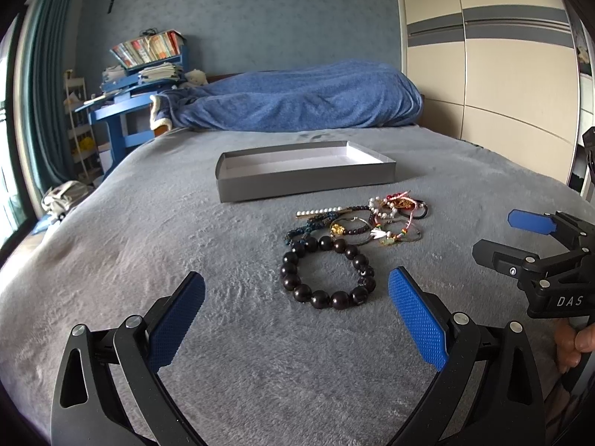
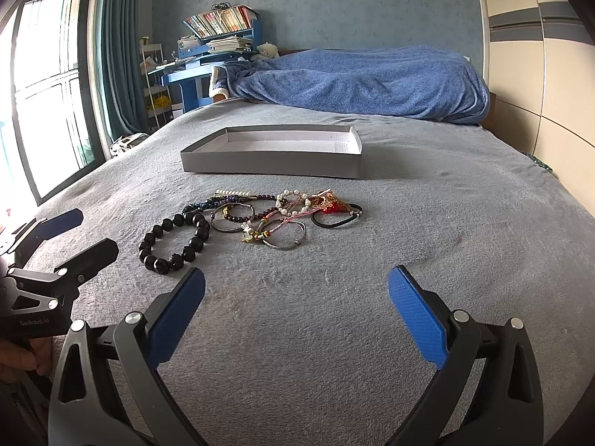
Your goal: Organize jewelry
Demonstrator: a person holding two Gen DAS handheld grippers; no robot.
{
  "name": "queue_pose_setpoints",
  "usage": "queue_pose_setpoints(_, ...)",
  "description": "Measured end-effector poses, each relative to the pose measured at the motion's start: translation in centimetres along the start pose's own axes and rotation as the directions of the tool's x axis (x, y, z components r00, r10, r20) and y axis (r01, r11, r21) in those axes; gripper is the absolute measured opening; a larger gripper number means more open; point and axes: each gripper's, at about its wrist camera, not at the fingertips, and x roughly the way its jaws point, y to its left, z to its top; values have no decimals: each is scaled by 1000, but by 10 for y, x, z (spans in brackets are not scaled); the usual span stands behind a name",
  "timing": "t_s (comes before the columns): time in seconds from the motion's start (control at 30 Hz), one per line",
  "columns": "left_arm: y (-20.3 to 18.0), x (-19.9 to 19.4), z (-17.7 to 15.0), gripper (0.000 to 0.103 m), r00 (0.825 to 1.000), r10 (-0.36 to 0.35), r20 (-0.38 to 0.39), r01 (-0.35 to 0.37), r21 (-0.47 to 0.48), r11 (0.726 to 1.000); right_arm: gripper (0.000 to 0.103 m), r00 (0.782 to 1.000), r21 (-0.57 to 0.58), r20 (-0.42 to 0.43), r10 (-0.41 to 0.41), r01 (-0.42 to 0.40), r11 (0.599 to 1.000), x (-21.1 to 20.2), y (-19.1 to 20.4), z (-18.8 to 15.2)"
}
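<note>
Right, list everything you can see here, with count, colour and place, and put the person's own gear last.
box: one, grey outside and white inside, open and with nothing in it, on the bed beyond the jewellery
bead bracelet: one, big dark beads, nearest piece to the left claw
jewellery pile: several mixed pieces, pearl, silver, red, gold and black, tangled between box and bead bracelet
bed cover: one, grey, under everything
blanket: one, blue, bunched at the far end of the bed
desk: one, blue, stacked with books and papers, far left
curtain: teal, beside the window
wardrobe: cream with grey bands, right wall
left claw: blue pads, open, holding nothing
right claw: blue pads, open, holding nothing
</note>
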Motion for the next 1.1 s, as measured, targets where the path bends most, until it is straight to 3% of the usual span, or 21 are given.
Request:
queue_pose_setpoints(0.67, 9, 3, -12, 98, 999, 24, -37, -23, 14, 1000, 98, 1000, 3, -2, 1, -1, 1000, 1, -1, 0)
queue_pose_setpoints(1.1, 3, 5, -3, 98, 996, 35, -87, -32, 33, 999, 98, 1000, 9, -5, 2, -2, 1000, 2, 0, 0)
